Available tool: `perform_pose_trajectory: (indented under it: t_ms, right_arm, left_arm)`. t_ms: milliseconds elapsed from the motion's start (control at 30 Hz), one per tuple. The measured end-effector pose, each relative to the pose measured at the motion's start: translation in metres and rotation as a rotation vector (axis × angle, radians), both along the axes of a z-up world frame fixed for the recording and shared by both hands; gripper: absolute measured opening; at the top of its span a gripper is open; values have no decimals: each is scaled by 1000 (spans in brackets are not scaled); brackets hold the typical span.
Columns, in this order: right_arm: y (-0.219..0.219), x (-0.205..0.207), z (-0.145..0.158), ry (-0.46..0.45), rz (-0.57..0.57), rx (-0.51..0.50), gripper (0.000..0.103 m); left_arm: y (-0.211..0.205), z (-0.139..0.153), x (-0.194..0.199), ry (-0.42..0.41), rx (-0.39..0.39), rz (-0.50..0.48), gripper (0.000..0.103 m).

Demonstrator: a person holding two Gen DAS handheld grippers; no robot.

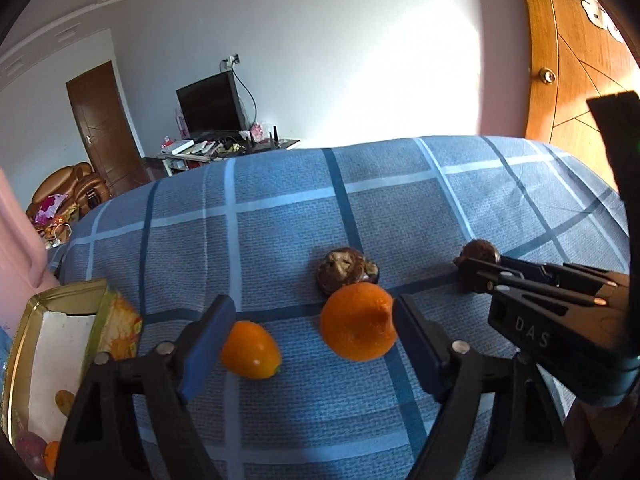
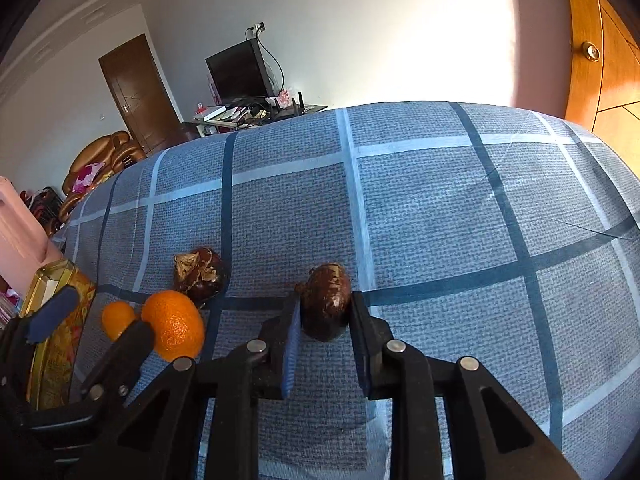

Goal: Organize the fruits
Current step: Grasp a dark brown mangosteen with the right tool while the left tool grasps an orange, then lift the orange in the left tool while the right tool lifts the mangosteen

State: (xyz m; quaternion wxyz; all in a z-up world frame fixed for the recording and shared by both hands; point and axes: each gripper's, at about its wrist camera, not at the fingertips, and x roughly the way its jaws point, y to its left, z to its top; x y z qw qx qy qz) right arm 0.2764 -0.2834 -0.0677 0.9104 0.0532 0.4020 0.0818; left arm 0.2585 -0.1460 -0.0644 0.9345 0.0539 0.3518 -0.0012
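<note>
On the blue checked cloth [image 1: 280, 208] lie a small smooth orange fruit [image 1: 250, 355], a bigger round orange [image 1: 358, 322] and a brown wrinkled fruit [image 1: 347, 270]. My left gripper [image 1: 312, 340] is open, its fingers on either side of the two orange fruits, the right finger touching the big orange. My right gripper [image 2: 324, 322] is shut on a second brown fruit [image 2: 326, 304], which rests on the cloth; it also shows in the left wrist view [image 1: 478, 254]. The big orange [image 2: 174, 330] and the first brown fruit [image 2: 200, 274] lie to its left.
A gold tin box [image 1: 48, 340] with several fruits inside stands at the cloth's left edge; it also shows in the right wrist view [image 2: 56, 320]. Beyond the cloth are a TV stand [image 1: 216, 144], a brown sofa and doors.
</note>
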Motion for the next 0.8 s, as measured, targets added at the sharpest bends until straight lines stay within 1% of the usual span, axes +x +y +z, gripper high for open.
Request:
perform_pose_trajectory:
  t_ms: [100,167,200,267,300,333,433,467,567,633,700,767,800]
  right_arm:
    - [-8,0,-1,4,-20,11,25]
    - [-15,0,0,0,-45,9,26]
    - [-18,0,1,-1,-54,6,26]
    - [-21,-1,1,-3,-62,7,26]
    - [-21,-1,1,-1,-61,5,26]
    - [-20,-1,1,0,-56,0,26]
    - [-16,-1,-2,6,-45,-23,27]
    - [-16,-2,-3,6,-45,-23,27]
    - [-22,-5,0,-11,-72,-5,27]
    - [-25,-5,-1,-7,-79,1,30]
    - [-22,-4,-3,15,-57,-5,40]
    - [-18,-4,-4,20,-49,-23,46]
    - [-16,-3,-4,24,-50,-27,46]
  left_arm:
    - [-2,-4,6,11,-35,-29,83]
    - [-6,-5,10,20,-41,-50,79]
    - [-10,-6,11,30,-36,-70,75]
    - [-18,-13,17,87,-38,-123,71]
    - [-20,-17,21,123,-55,-147,50]
    - [-20,-18,21,133,-75,-157,50]
    - [-15,-13,16,113,-109,-157,49]
    - [-12,-10,13,95,-113,-152,49]
    - [-6,1,-1,9,-88,-134,49]
    - [0,5,-7,-18,-97,-121,49]
    - [8,7,-7,-26,-128,-104,49]
    - [13,8,-6,-30,-142,-94,49]
    - [14,7,-5,-32,-147,-95,49]
